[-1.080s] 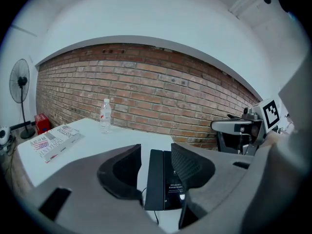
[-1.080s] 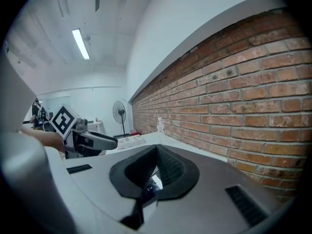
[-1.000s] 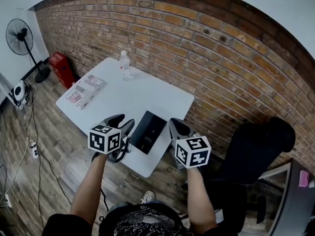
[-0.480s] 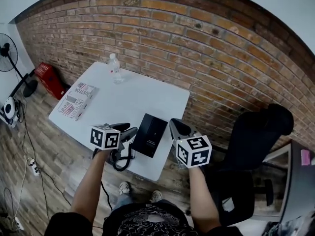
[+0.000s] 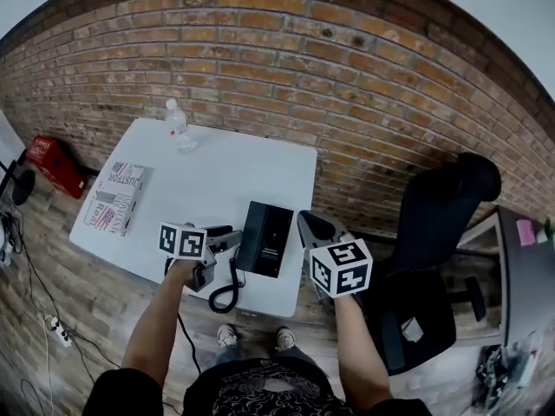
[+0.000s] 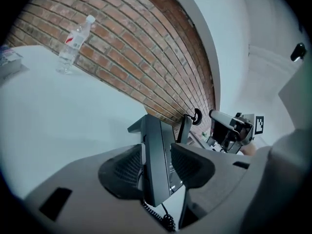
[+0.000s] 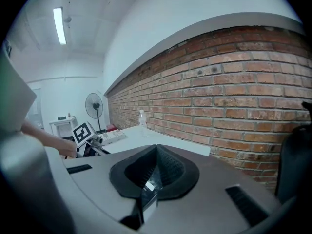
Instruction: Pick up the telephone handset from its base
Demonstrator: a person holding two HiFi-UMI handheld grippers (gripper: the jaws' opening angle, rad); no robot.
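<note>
The black telephone base (image 5: 264, 238) lies near the front edge of the white table (image 5: 217, 176). My left gripper (image 5: 221, 241) is just left of the base and shut on the dark handset (image 6: 157, 135), which stands on edge between the pads (image 6: 124, 167). The coiled cord (image 5: 225, 293) hangs in a loop off the table's front edge. My right gripper (image 5: 306, 223) hovers at the base's right side, off the table's corner, shut with nothing held. In the right gripper view its pads (image 7: 168, 169) are pressed together.
A water bottle (image 5: 178, 126) stands at the table's far edge and a printed booklet (image 5: 113, 198) lies at the left end. A brick wall (image 5: 347, 76) runs behind. A black office chair (image 5: 442, 232) sits right of the table, with a dark desk (image 5: 529, 276) beyond it.
The left gripper has drawn the handset leftward, away from the base, and the coiled cord now hangs in view. The head view has swung to the right. The right gripper has held still.
</note>
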